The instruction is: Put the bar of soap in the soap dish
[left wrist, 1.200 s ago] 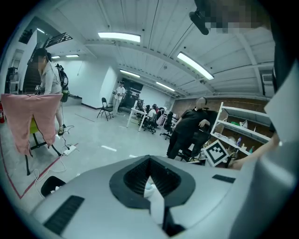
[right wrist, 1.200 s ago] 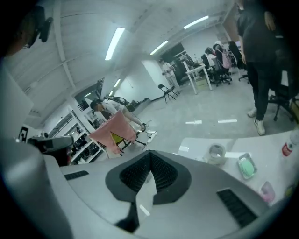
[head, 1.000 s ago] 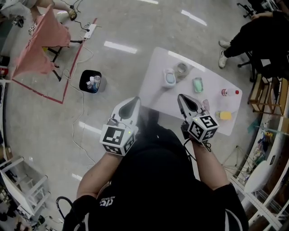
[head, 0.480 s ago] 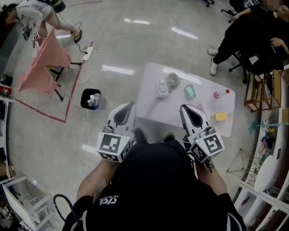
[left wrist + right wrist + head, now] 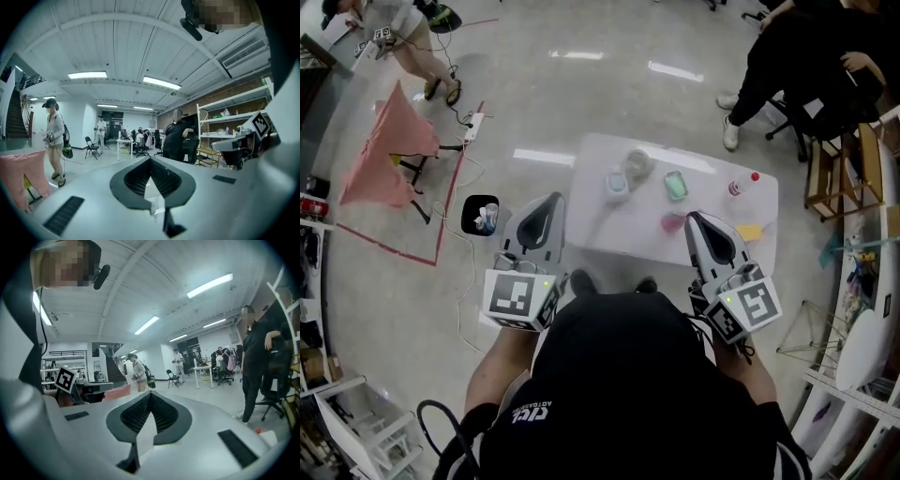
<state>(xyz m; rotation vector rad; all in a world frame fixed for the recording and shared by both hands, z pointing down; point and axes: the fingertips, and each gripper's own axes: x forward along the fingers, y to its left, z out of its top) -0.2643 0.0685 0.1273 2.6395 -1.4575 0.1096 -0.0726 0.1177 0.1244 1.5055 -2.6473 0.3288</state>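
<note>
- Left gripper (image 5: 150,160): jaws closed tip to tip, with nothing between them.
- Right gripper (image 5: 149,395): jaws closed too, and empty.
- Each gripper carries a cube (image 5: 517,298) with black-and-white square markers.
- The table (image 5: 609,230) holds a white-blue item (image 5: 617,185), a green item (image 5: 676,185) and a pink item (image 5: 672,223). I cannot tell which is the soap or the dish.
- Shirt print (image 5: 530,411): too small to read.
</note>
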